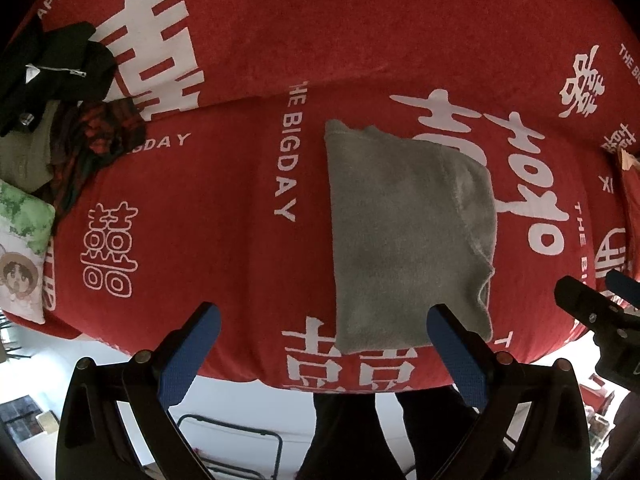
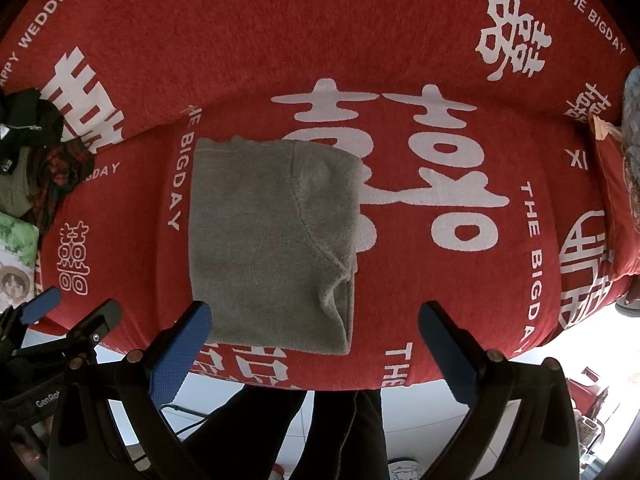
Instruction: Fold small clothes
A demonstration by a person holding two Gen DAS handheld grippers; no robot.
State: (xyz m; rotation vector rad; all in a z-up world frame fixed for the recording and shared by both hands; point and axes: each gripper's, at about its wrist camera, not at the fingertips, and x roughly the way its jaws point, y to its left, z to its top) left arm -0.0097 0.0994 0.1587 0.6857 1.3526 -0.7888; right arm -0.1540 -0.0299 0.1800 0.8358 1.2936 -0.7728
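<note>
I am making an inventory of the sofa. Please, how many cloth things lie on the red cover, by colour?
Grey folded garment: 1
Black garment with zipper: 1
Red-and-black checked garment: 1
Olive garment: 1
Green-and-white cartoon pillow: 1
Total: 5

This is a home, most likely a living room or bedroom; a soft piece of furniture is draped in a red cover (image 2: 260,32) printed with white double-happiness characters and "HAPPY WEDDING"; a pile of clothes (image 1: 60,112) lies at its far left; a cartoon-print pillow (image 1: 22,256) sits beside that; a pale tiled floor (image 2: 420,408) shows below the edge.
</note>
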